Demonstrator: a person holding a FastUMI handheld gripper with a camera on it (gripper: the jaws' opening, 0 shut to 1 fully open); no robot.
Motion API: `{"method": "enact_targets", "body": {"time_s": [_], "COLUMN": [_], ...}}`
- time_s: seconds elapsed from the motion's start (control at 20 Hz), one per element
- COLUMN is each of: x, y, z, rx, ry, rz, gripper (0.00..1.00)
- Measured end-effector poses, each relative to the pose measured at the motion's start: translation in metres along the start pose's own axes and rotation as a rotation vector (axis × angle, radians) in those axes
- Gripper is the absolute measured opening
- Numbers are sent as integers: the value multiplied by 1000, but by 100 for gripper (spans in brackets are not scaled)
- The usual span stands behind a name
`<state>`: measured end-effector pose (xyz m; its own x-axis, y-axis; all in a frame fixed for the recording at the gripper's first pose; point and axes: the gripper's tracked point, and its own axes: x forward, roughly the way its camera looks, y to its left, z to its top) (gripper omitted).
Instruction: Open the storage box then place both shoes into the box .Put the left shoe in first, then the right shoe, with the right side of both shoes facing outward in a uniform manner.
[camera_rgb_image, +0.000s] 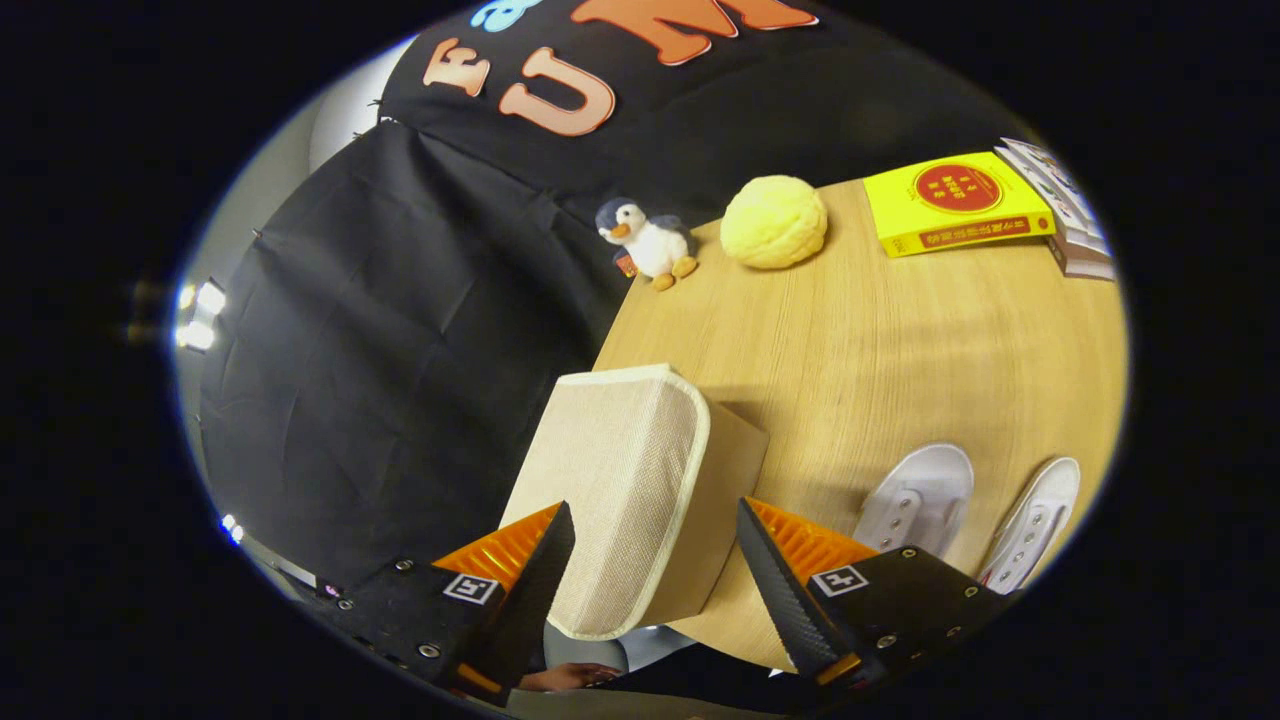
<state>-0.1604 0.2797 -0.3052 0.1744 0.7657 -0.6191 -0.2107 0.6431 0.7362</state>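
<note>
The claw (655, 560) hung spread, its fingers either side of the closed box (620, 480) at the tabletop (850, 330) edge — two shoes (915, 500) lay just beside, bare wood beyond.

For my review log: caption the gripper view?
Open gripper straddles closed storage box; two shoes wait on the table.

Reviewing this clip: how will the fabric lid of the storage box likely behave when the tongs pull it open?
The lid looks like woven cloth with a stitched border, so it probably flexes rather than swinging rigidly. The storage box sits near the table edge and seems light, so it may slide or tip when tugged. The tongs stand open around the lid, touching nothing clearly.
</note>
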Motion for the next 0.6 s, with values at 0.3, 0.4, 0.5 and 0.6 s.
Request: {"method": "enact_targets", "body": {"time_s": [0.3, 0.4, 0.5, 0.6], "x": [36, 45, 51, 53], "y": [-8, -2, 5, 9], "z": [-27, -33, -33, -33], "rx": [64, 140, 189, 202], "ry": [104, 115, 117, 124], "rz": [41, 88, 121, 138], "gripper": [97, 97, 97, 96]}}
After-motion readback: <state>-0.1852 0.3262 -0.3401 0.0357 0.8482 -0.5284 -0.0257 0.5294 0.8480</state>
